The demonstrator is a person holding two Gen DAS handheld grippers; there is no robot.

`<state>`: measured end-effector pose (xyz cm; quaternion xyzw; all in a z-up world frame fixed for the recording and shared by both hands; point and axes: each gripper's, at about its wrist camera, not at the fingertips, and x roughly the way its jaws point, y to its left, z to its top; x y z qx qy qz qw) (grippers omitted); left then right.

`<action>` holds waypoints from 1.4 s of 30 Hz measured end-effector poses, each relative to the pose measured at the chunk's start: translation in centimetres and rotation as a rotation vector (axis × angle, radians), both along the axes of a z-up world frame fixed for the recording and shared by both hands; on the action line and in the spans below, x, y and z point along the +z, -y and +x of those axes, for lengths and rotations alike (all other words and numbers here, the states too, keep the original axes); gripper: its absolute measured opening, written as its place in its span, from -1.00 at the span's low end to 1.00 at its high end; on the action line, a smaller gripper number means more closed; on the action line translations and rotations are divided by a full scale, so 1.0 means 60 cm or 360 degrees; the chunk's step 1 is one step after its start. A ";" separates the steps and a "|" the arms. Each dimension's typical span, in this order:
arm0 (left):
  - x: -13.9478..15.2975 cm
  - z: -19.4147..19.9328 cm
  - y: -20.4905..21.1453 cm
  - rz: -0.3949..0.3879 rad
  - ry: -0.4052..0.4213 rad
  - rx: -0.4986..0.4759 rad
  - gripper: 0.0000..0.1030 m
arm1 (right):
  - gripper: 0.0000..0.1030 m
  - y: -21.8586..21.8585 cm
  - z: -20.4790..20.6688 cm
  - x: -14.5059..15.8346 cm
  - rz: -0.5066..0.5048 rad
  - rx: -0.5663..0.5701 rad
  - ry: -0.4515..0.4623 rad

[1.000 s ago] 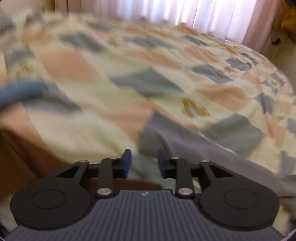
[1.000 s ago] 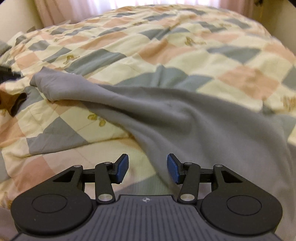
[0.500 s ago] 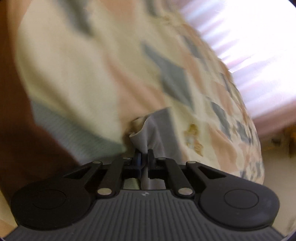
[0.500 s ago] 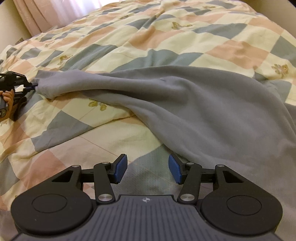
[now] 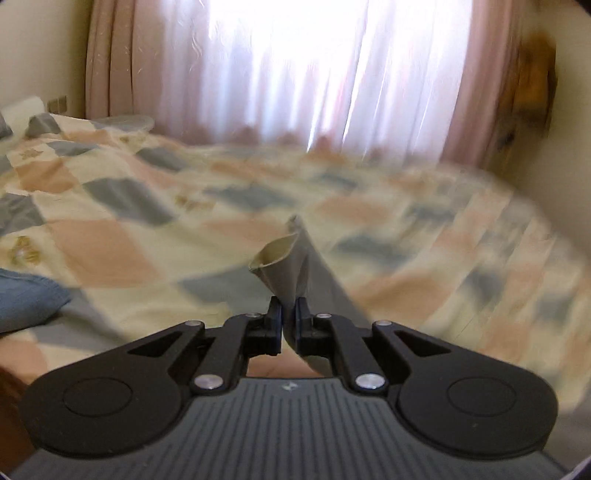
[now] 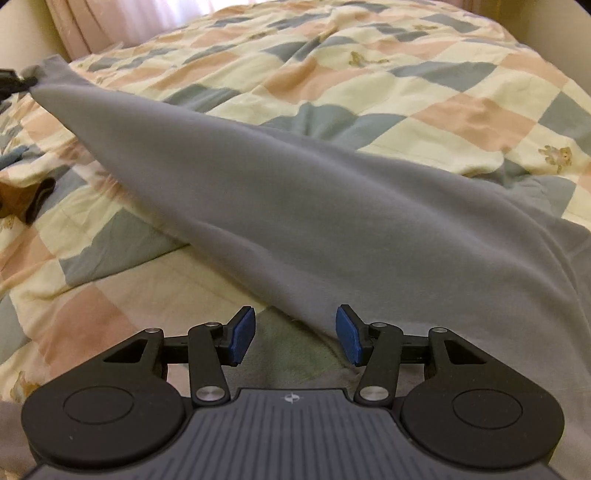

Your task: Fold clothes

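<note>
Left wrist view only: left gripper [image 5: 289, 314] clamped on plain grey cotton garment [image 5: 286, 266], pink curtains [image 5: 122, 66] at twelve o'clock. Right wrist view: right gripper [image 6: 295, 334] spread, unladen; garment [image 6: 295, 199] stretched toward ten o'clock over checked patchwork quilt [image 6: 424, 92].

Grey garment [image 6: 295, 206], pastel-checked quilt [image 6: 443, 92]

grey garment [image 6: 295, 206] draped across quilt [image 6: 461, 92]

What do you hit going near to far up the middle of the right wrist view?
right gripper, jaws open → grey garment → checked quilt → pink curtain at the far left corner.
</note>
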<state>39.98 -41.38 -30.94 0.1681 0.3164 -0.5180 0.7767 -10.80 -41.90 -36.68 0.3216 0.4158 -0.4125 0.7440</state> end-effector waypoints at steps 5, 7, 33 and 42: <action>-0.145 0.037 -0.037 0.0517 0.0008 0.0323 -0.78 | 0.00 -0.016 -0.013 0.006 -0.0012 0.0047 -0.0049; -0.153 0.055 -0.061 0.0488 -0.0094 0.0453 -0.78 | 0.00 -0.016 -0.030 0.011 -0.0009 0.0023 -0.0066; -0.192 0.016 0.039 0.0292 -0.0170 0.0419 -0.75 | 0.31 0.256 -0.465 -0.049 -0.0013 -0.1036 0.0237; -0.194 0.008 0.039 0.0350 -0.0107 0.0414 -0.73 | 0.16 0.275 -0.555 -0.079 0.0129 -0.1240 0.0778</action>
